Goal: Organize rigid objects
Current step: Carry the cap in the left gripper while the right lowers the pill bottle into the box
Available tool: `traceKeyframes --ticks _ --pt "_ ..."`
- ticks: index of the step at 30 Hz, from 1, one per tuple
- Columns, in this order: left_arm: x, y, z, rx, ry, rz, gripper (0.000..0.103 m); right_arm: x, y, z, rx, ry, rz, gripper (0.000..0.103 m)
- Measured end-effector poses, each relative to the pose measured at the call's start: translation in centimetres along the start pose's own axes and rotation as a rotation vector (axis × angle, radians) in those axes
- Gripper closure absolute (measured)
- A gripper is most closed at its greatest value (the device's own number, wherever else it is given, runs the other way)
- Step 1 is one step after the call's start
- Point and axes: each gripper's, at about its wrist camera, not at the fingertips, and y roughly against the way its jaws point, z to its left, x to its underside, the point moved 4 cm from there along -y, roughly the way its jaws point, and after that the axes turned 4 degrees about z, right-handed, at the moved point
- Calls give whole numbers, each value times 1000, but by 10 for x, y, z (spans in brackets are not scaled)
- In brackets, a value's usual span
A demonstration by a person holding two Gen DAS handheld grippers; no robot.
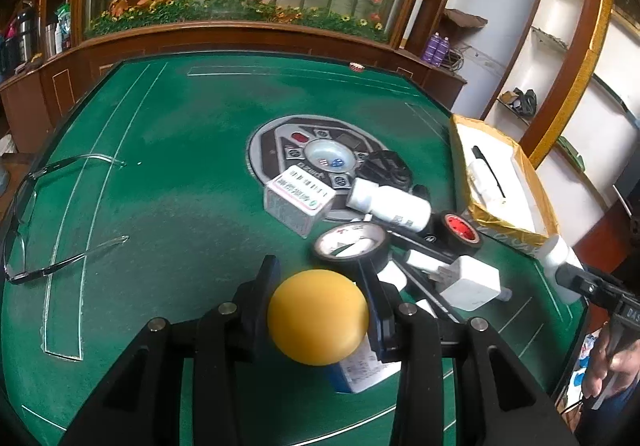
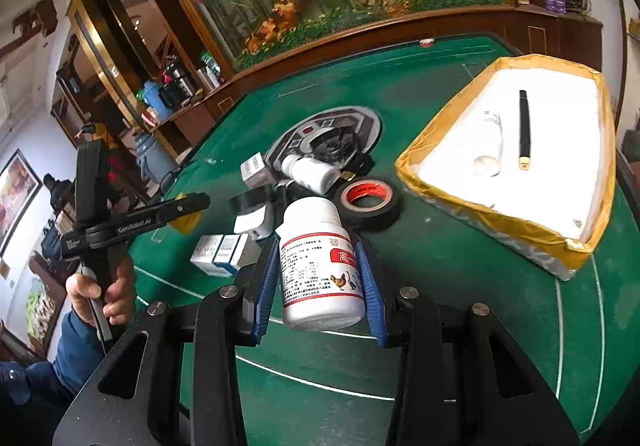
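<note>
In the left wrist view my left gripper (image 1: 320, 278) is shut on a yellow ball (image 1: 318, 316), held above the green table (image 1: 168, 165). My right gripper (image 2: 316, 246) is shut on an upright white bottle (image 2: 320, 270) with a red label and bird pictures, lifted off the felt. That bottle (image 1: 560, 262) also shows at the right edge of the left wrist view. A white foam box with yellow tape on its rim (image 2: 500, 221) stands to the right. It holds a black pen (image 2: 524, 129) and a white tube (image 2: 494, 133).
A pile sits mid-table: a black tape roll with a red core (image 2: 370, 201), a lying white bottle (image 1: 390, 205), a small carton (image 1: 298, 201), a second tape roll (image 1: 350, 246), a white charger (image 1: 470, 282) and blue-white cartons (image 2: 224, 250). Glasses (image 1: 40, 213) lie at the left.
</note>
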Motion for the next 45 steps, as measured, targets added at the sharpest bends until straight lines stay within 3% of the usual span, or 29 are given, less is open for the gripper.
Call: traceKeyframes --ticks 13,22,26,31,37,39,45 --pt "-23 6 -70 71 -100 -10 64 -21 26 -35 31 -67 -94 65" --pt "-36 -8 -149 150 -212 17 64 -53 48 -83 125 -154 -195 65" --pt "-39 -27 -179 193 -244 56 64 -72 61 -119 206 -215 -245 65" --pt "-48 -65 -213 240 -252 125 64 -94 58 -161 251 -302 -234 65" --pt "-60 -113 -236 221 -254 203 64 -137 26 -184 317 -308 -161 65" --pt "-59 -123 -240 213 -260 219 64 -148 13 -193 376 -297 -130 65" --pt "-61 -148 -249 189 -292 242 64 -142 -3 -211 382 -281 -84 65"
